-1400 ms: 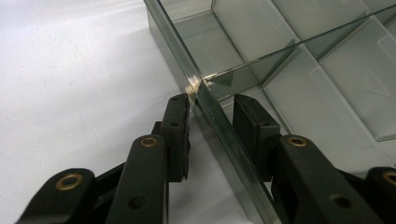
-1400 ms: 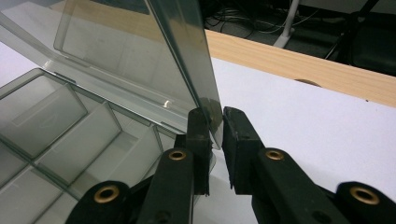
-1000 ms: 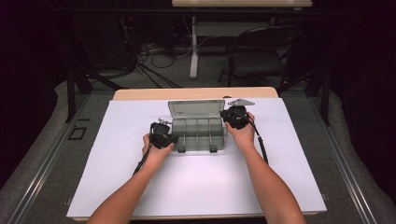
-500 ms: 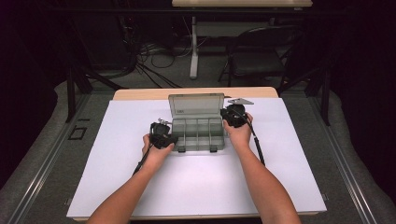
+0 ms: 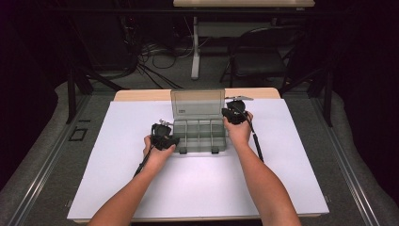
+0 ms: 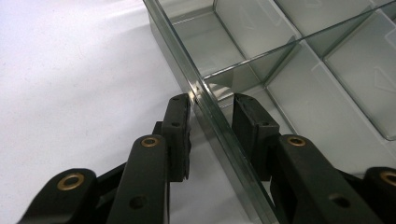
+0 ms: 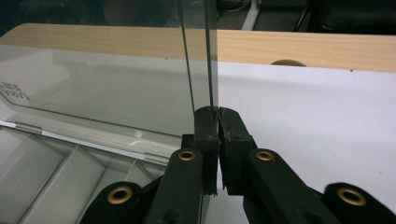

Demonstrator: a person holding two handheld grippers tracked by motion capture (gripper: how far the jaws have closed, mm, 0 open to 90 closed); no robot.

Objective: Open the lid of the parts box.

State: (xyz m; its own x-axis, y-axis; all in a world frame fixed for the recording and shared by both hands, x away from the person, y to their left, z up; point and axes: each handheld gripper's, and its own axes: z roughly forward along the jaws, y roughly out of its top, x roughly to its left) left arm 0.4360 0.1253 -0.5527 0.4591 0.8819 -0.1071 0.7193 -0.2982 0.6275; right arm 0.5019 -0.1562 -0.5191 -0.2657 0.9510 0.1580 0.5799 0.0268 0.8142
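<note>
One clear plastic box (image 5: pixel 200 134) sits on the white sheet (image 5: pixel 117 188) covering the counter (image 5: pixel 141 94), just past the middle toward 12 o'clock. Its lid (image 5: pixel 197 103) stands open and upright along the far edge; two latches (image 5: pixel 182 151) show on the near edge. Compartments inside look empty; the exact count is hard to tell in the high view.

At 9 o'clock of the box: left tool (image 5: pixel 170 140), one cable (image 5: pixel 143 162) trailing back along the forearm. In the left gripper view the left tool (image 6: pixel 211 107) straddles the box's left wall (image 6: pixel 219 126), one jaw outside, one inside. Outer pad (image 6: pixel 180 116) lies against the wall; a sliver of gap shows at the inner one. Whether it truly clamps I cannot tell.

At 3 o'clock of the lid: right tool (image 5: pixel 231 114), its own cable (image 5: pixel 256 141) running down the sheet. Right gripper view: right tool (image 7: pixel 215 112) has just been closing and is now pinched on the lid's right edge (image 7: pixel 198 60), the edge between the pads.

Count: two tools, two hands, one box, one lid.

Beyond the counter, 12 o'clock: one chair (image 5: pixel 256 61), a desk leg (image 5: pixel 195 52), loose cables on the floor (image 5: pixel 141 66). Nothing stands between tools and box.
</note>
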